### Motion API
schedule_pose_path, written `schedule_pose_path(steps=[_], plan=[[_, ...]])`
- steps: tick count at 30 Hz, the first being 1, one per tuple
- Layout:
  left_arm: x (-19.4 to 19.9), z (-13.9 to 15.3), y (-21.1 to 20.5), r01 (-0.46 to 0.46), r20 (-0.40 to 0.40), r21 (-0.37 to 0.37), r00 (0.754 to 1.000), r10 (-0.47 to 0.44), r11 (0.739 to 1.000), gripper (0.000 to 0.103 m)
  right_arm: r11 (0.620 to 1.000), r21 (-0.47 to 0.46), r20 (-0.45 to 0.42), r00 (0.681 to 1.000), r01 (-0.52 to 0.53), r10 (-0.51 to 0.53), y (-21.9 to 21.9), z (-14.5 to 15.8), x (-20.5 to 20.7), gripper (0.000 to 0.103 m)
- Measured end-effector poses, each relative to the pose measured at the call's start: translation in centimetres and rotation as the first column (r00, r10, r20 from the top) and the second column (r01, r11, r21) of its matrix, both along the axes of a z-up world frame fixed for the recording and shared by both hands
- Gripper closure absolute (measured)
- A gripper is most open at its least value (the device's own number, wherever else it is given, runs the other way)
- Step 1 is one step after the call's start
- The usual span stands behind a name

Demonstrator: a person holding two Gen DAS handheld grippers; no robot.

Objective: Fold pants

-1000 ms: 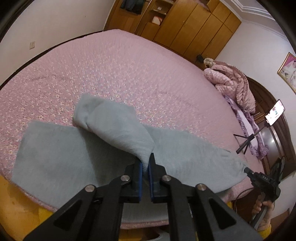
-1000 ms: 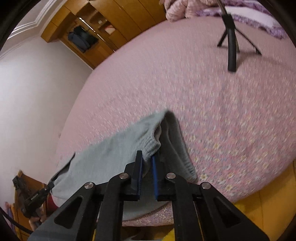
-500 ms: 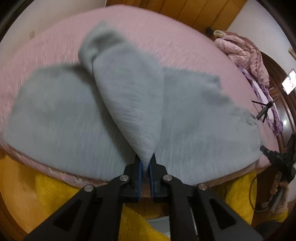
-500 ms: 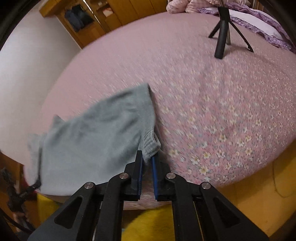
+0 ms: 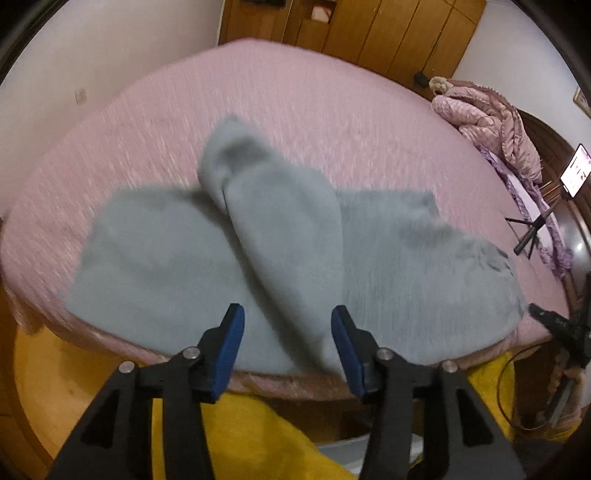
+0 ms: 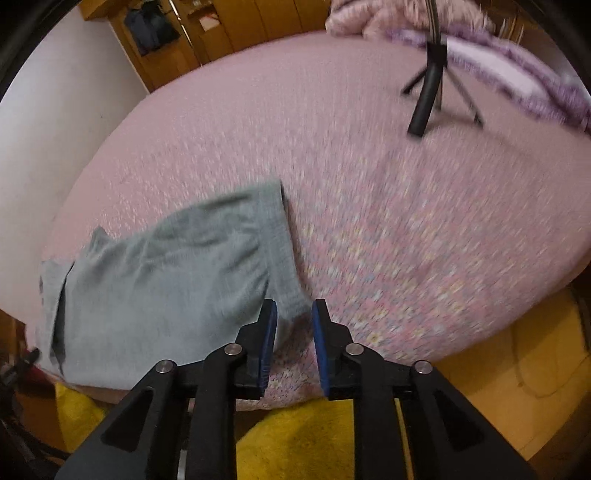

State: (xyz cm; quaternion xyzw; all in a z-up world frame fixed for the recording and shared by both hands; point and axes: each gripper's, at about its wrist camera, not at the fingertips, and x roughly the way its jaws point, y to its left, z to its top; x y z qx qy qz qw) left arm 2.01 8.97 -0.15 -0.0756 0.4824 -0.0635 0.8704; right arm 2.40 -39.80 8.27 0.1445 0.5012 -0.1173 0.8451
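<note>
The grey pants (image 5: pixel 388 266) lie spread along the near edge of the pink bed (image 5: pixel 314 122), one leg (image 5: pixel 280 221) thrown diagonally over the rest. My left gripper (image 5: pixel 287 328) hovers over the near end of that leg; its jaws are opening and the pads no longer press the cloth. In the right wrist view the waistband end of the pants (image 6: pixel 184 280) rests flat on the bed. My right gripper (image 6: pixel 294 325) is at the waistband's near corner, jaws opening, with the corner lying below the gap and not pinched.
A black tripod (image 6: pixel 428 96) stands on the bed at the far right, with a phone on its stand (image 5: pixel 574 170). A pink quilt (image 5: pixel 491 118) is heaped at the head end. Wooden wardrobes (image 5: pixel 369 29) line the far wall. A yellow rug (image 6: pixel 321 435) lies below the bed edge.
Both grippers let go of the pants: the left jaws spread wide, the right ones a little. The folded-over leg and the waistband corner dropped onto the bed, and both hands drew back.
</note>
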Motion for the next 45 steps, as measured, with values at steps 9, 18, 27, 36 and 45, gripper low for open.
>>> schedule_pose_path(steps=[9, 18, 27, 36, 45], plan=[[4.9, 1.6, -2.4, 0.025, 0.072, 0.045, 0.997, -0.029, 0.999, 0.045, 0.992, 0.009, 0.019, 0.991, -0.129, 0.129, 2.1, -4.7, 1.6, 0.081], [11.6, -2.9, -6.5, 0.017, -0.012, 0.149, 1.0, -0.015, 0.989, 0.045, 0.977, 0.05, -0.065, 0.976, -0.206, 0.209, 5.2, -10.8, 3.8, 0.081], [12.2, -5.5, -7.0, 0.009, -0.004, 0.2, 1.0, -0.008, 0.98, 0.044, 0.979, 0.078, -0.04, 0.981, -0.189, 0.192, 4.8, -11.4, 3.6, 0.081], [11.3, -3.8, -4.0, -0.029, 0.057, 0.101, 0.998, 0.024, 0.994, 0.094, 0.979, 0.082, -0.025, 0.981, -0.189, 0.191, 5.0, -12.1, 3.4, 0.081], [5.7, 0.7, 3.7, -0.135, 0.181, 0.049, 0.976, 0.124, 0.99, 0.096, 0.979, 0.072, -0.029, 0.981, -0.188, 0.191, 5.5, -13.6, 3.7, 0.081]])
